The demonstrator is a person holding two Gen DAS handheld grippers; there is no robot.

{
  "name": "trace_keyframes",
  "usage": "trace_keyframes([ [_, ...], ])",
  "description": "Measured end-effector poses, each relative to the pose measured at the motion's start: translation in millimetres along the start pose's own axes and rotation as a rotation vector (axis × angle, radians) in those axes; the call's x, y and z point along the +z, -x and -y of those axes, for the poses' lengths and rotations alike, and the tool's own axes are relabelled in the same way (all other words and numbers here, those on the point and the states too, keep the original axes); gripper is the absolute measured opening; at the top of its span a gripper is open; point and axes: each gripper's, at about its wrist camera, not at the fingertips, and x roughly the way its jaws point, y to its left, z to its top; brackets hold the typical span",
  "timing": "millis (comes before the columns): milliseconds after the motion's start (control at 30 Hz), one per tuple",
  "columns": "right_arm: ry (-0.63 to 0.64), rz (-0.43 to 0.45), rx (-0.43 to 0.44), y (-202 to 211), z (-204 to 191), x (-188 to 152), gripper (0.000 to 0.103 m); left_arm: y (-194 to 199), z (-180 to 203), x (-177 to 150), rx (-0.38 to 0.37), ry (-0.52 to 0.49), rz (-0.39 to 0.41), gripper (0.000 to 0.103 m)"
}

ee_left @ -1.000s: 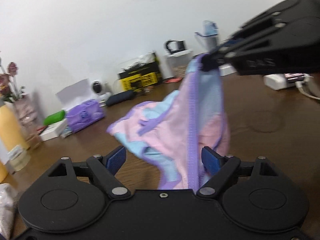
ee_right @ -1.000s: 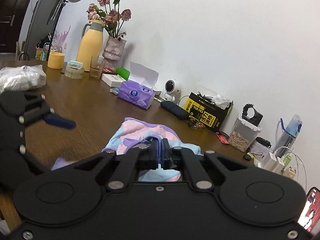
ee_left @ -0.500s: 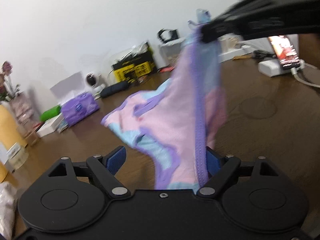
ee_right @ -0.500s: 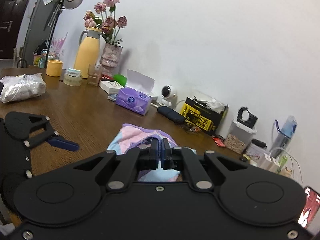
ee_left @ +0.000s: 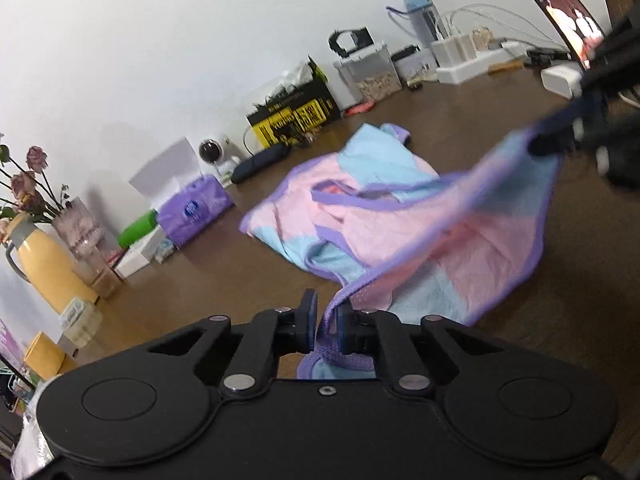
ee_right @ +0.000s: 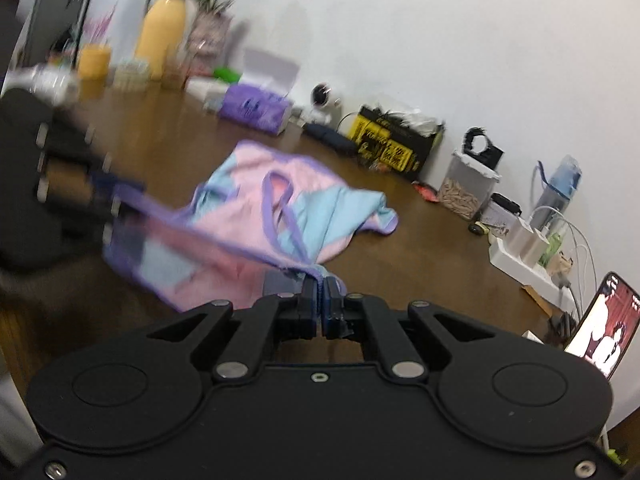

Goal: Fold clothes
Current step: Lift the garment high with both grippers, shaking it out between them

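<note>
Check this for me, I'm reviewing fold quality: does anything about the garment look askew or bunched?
Yes. The garment is stretched by its purple hem between the left gripper and right gripper, but its far half lies crumpled on the table, a strap looped on top, not flat.

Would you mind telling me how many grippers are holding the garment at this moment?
2. The left gripper pinches the purple hem of the pink-and-blue garment nearest its camera; the right gripper clamps the opposite end of that hem. The cloth hangs stretched between them above the table.
</note>
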Motion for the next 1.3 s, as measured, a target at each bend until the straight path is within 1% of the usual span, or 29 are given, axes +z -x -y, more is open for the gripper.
trace_keyframes([
  [33, 0.052, 0.012, -0.018, 1, -7, -1, 0.024, 3, -1, 3, 0.006, -0.003, 0.015, 0.009],
  [67, 0.097, 0.019, -0.022, 2, -12, -2, 0.034, 5, -1, 6, 0.009, -0.004, 0.024, 0.009],
  [100, 0.152, 0.026, -0.021, 2, -18, -2, 0.042, 7, -1, 8, 0.01, -0.004, 0.031, 0.009],
  [167, 0.21, 0.035, -0.009, 2, -28, 0, 0.045, 10, -2, 11, 0.012, 0.001, 0.044, 0.009],
  [267, 0.298, 0.041, 0.027, 1, -44, 3, 0.046, 13, -6, 17, 0.019, 0.001, 0.066, 0.009],
  [333, 0.328, 0.047, 0.041, -2, -50, 6, 0.046, 15, -9, 20, 0.028, 0.009, 0.078, 0.009],
  [400, 0.356, 0.052, 0.055, -5, -55, 9, 0.051, 19, -10, 23, 0.035, 0.016, 0.092, 0.009],
  [467, 0.381, 0.057, 0.068, -8, -61, 12, 0.051, 23, -12, 25, 0.037, 0.021, 0.108, 0.009],
  [567, 0.357, 0.06, 0.06, -16, -65, 21, 0.051, 25, -12, 26, 0.034, 0.011, 0.115, 0.009],
  [667, 0.336, 0.069, 0.015, -23, -72, 28, 0.051, 25, -12, 25, 0.03, 0.015, 0.11, 0.009],
  [700, 0.347, 0.066, -0.002, -25, -75, 28, 0.051, 26, -14, 24, 0.032, 0.017, 0.111, 0.009],
  [800, 0.382, 0.034, -0.064, -33, -83, 23, 0.049, 26, -19, 22, 0.048, 0.027, 0.111, 0.009],
  [833, 0.383, 0.028, -0.071, -33, -82, 22, 0.048, 26, -21, 21, 0.055, 0.03, 0.11, 0.009],
  [867, 0.383, 0.013, -0.085, -34, -79, 18, 0.044, 26, -23, 21, 0.057, 0.032, 0.107, 0.009],
  [900, 0.382, -0.001, -0.1, -34, -76, 15, 0.037, 25, -22, 20, 0.055, 0.03, 0.105, 0.009],
  [967, 0.375, -0.021, -0.123, -34, -69, 11, 0.031, 25, -21, 18, 0.049, 0.022, 0.104, 0.009],
  [1033, 0.365, -0.026, -0.136, -33, -66, 9, 0.016, 25, -17, 15, 0.05, 0.004, 0.102, 0.009],
  [1067, 0.37, -0.026, -0.14, -32, -67, 9, 0.011, 25, -15, 14, 0.057, -0.007, 0.102, 0.009],
  [1167, 0.431, -0.022, -0.138, -30, -77, 5, 0.005, 26, -10, 11, 0.074, -0.034, 0.102, 0.009],
  [1200, 0.431, -0.017, -0.14, -28, -77, 4, 0.005, 24, -5, 5, 0.109, -0.077, 0.094, 0.009],
  [1233, 0.43, -0.011, -0.143, -25, -77, 4, 0.005, 21, -2, 2, 0.128, -0.107, 0.08, 0.01],
  [1267, 0.422, 0.001, -0.159, -21, -75, 4, 0.005, 20, 0, 0, 0.141, -0.13, 0.065, 0.01],
  [1300, 0.42, 0.004, -0.17, -17, -75, 4, 0.005, 19, 0, -1, 0.134, -0.13, 0.051, 0.01],
])
